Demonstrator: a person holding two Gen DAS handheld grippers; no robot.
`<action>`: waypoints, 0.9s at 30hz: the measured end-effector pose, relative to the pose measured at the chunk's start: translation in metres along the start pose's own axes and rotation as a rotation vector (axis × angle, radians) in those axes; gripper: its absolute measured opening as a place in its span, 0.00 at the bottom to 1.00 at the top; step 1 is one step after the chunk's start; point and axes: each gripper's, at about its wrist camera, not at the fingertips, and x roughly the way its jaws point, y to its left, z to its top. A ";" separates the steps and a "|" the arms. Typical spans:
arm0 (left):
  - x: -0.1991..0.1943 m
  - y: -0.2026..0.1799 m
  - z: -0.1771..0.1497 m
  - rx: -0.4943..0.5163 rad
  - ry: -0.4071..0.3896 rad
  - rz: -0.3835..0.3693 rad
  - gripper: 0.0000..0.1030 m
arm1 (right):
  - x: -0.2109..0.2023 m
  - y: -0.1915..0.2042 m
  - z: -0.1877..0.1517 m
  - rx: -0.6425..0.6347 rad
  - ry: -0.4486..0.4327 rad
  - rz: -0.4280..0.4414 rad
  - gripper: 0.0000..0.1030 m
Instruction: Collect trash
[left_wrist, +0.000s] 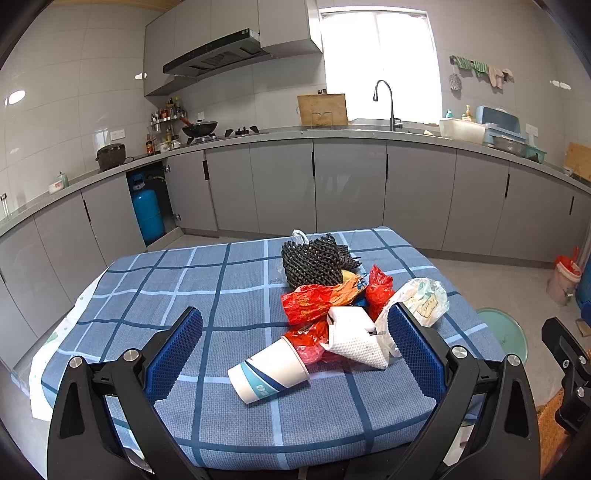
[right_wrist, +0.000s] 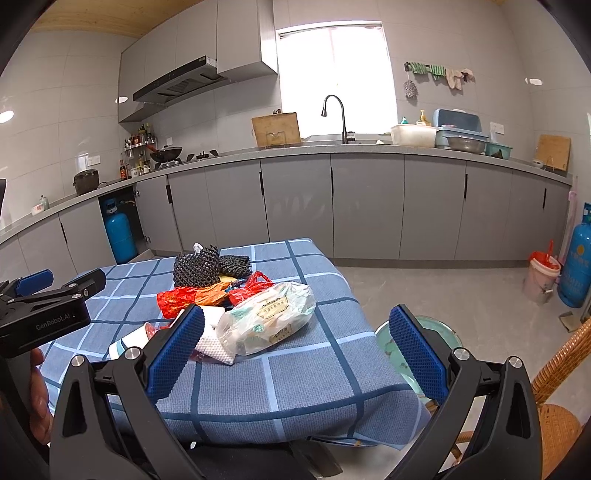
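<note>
My left gripper (left_wrist: 295, 345) and right gripper (right_wrist: 297, 341) both gaped empty. Between my left fingers lay a tipped white-and-blue paper cup (left_wrist: 267, 371): light, crushable, best pinched gently across its rim.

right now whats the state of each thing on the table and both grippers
paper cup: tipped on its side, empty
red plastic bags: crumpled, in the pile
black foam net: bunched, at the pile's far end
clear printed wrapper: crumpled, at the pile's right
white paper towel: crumpled
left hand-held gripper: open, empty
right hand-held gripper: open, empty
</note>
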 end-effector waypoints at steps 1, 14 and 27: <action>0.000 0.000 0.000 -0.001 0.000 0.001 0.96 | 0.001 0.000 0.000 0.000 0.001 0.000 0.96; -0.001 0.001 0.000 -0.003 -0.002 0.003 0.96 | 0.002 -0.001 -0.001 0.000 0.003 0.000 0.96; 0.000 0.003 0.000 -0.002 0.000 0.005 0.96 | 0.006 0.001 -0.004 -0.002 0.012 0.000 0.96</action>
